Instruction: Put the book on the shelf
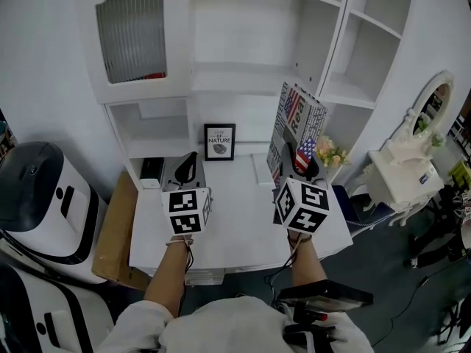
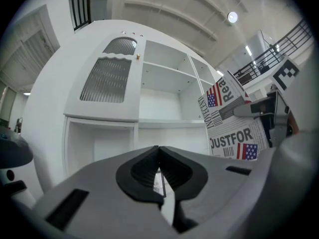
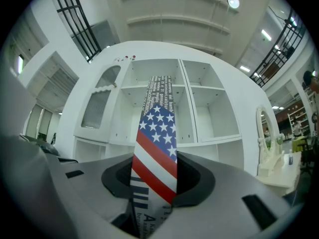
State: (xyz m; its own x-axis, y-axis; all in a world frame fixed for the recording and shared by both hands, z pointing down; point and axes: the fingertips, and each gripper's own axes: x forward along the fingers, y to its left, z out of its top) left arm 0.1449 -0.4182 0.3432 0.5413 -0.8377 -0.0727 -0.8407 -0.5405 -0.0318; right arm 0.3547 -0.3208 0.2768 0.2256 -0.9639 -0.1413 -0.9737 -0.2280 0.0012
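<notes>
The book (image 1: 293, 127) has a newsprint cover with a stars-and-stripes flag. It stands upright, lifted off the white desk (image 1: 235, 230), in front of the white shelf unit (image 1: 257, 72). My right gripper (image 1: 300, 166) is shut on the book's lower edge; in the right gripper view the book's spine (image 3: 155, 138) runs up between the jaws. My left gripper (image 1: 188, 169) hovers over the desk to the left, shut with nothing in it. In the left gripper view the book (image 2: 232, 123) shows at the right, beside the open shelves (image 2: 164, 91).
A small framed picture (image 1: 219, 141) leans at the back of the desk. A cabinet door with ribbed glass (image 1: 132, 35) closes the shelf's left part. A white ornate dresser with mirror (image 1: 412, 160) stands to the right, a white-and-black machine (image 1: 40, 197) to the left.
</notes>
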